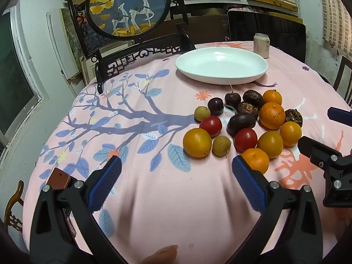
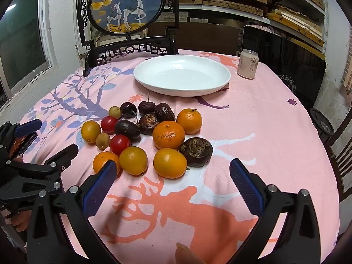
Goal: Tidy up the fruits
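Observation:
A heap of small fruits lies on the pink tablecloth: oranges (image 1: 272, 115) (image 2: 168, 134), yellow kumquats (image 1: 197, 142) (image 2: 170, 162), red tomatoes (image 1: 245, 139) (image 2: 120, 144), dark cherries (image 1: 215, 105) (image 2: 128, 109), wrinkled brown fruits (image 2: 196, 151) and pale longans (image 1: 221, 146). An empty white plate (image 1: 221, 66) (image 2: 181, 74) sits beyond them. My left gripper (image 1: 176, 177) is open and empty, near and left of the heap. My right gripper (image 2: 172, 179) is open and empty, just in front of the heap.
A pale drink can (image 1: 261, 45) (image 2: 247, 64) stands right of the plate. A dark carved chair (image 2: 129, 51) and a round deer panel (image 2: 126, 4) are behind the table. A phone (image 1: 59, 179) lies at the table's left edge.

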`<state>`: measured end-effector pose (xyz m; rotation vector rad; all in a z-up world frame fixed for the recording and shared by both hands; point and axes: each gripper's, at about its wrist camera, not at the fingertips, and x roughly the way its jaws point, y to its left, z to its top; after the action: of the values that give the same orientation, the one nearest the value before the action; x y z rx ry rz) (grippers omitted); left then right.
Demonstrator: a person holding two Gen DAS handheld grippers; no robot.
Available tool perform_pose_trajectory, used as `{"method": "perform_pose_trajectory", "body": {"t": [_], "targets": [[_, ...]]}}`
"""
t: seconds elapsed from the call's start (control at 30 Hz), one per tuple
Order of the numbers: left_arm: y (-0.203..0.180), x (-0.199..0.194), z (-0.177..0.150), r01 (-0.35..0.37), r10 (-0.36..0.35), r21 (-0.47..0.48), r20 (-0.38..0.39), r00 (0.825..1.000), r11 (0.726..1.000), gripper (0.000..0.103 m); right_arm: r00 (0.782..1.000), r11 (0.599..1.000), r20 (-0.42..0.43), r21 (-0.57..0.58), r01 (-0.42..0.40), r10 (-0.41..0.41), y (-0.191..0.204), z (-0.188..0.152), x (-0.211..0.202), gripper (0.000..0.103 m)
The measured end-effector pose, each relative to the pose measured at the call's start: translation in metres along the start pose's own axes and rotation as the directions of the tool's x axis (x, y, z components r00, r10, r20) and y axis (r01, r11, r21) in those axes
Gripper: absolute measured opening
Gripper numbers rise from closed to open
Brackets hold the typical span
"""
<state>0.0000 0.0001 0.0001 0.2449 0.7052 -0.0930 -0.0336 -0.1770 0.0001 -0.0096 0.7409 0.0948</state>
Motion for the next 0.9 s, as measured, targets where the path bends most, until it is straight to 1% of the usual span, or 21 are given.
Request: {"method": "perform_pose_trajectory", "body": {"t": [0.9], "targets": [[0.0003, 0.0002, 0.0, 0.005, -0.005, -0.002, -0.008, 1.0, 1.0, 0.101, 1.0, 1.0, -0.002, -0.004, 0.002, -0.002, 0.0016, -0.0013, 0.0014, 0.102]]}}
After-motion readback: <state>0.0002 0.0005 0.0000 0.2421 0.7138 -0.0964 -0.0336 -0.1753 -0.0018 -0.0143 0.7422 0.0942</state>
